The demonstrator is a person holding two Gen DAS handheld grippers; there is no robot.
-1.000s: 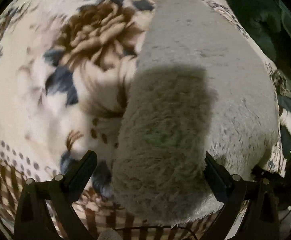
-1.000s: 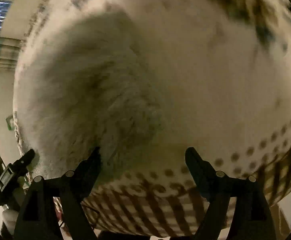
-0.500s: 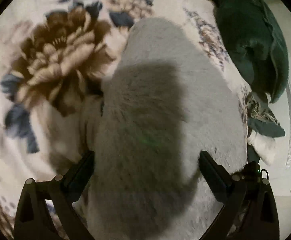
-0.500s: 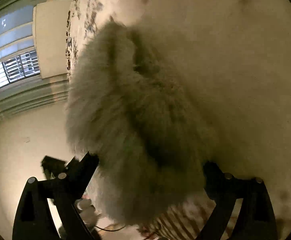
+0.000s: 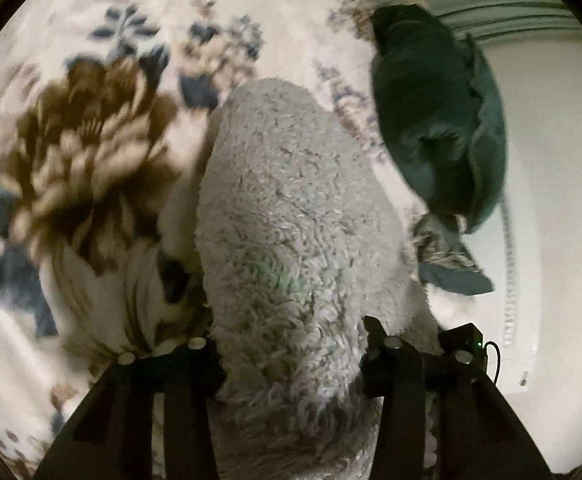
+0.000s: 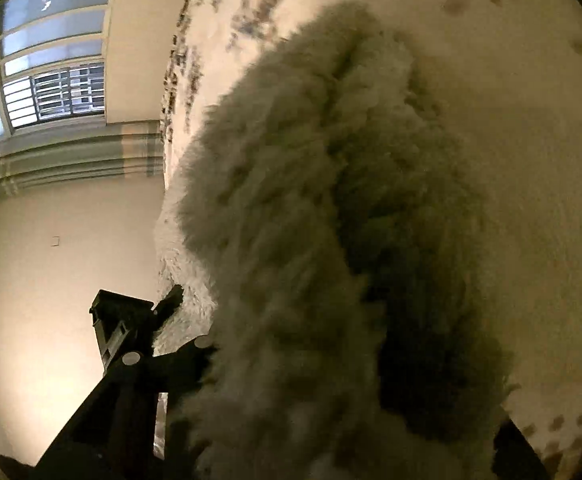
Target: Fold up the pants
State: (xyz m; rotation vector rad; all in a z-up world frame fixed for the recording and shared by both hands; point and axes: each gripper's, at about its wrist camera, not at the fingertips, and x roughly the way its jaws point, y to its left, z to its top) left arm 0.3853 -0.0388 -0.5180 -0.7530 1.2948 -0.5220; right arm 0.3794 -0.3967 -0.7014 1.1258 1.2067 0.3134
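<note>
The pants (image 5: 291, 216) are thick, fluffy, pale grey fleece, lying on a floral bedspread (image 5: 83, 152). In the left wrist view their near end bunches between my fingers, and my left gripper (image 5: 291, 352) is shut on it. In the right wrist view the pants (image 6: 323, 216) fill the middle as a shaggy, lifted fold. My right gripper (image 6: 355, 392) is shut on the fleece; only its left finger (image 6: 199, 352) shows fully, the right one is mostly buried. The other gripper (image 6: 131, 320) shows at the left, beside the fleece.
A dark green cushion (image 5: 443, 120) lies at the bedspread's far right edge, with a smaller patterned cloth (image 5: 447, 260) below it. A pale wall (image 6: 51, 260) and a barred window (image 6: 55, 92) stand beyond the bed edge.
Both grippers went from wide open around the fleece to shut on it. The views swung up and the pants end rose off the bedspread.
</note>
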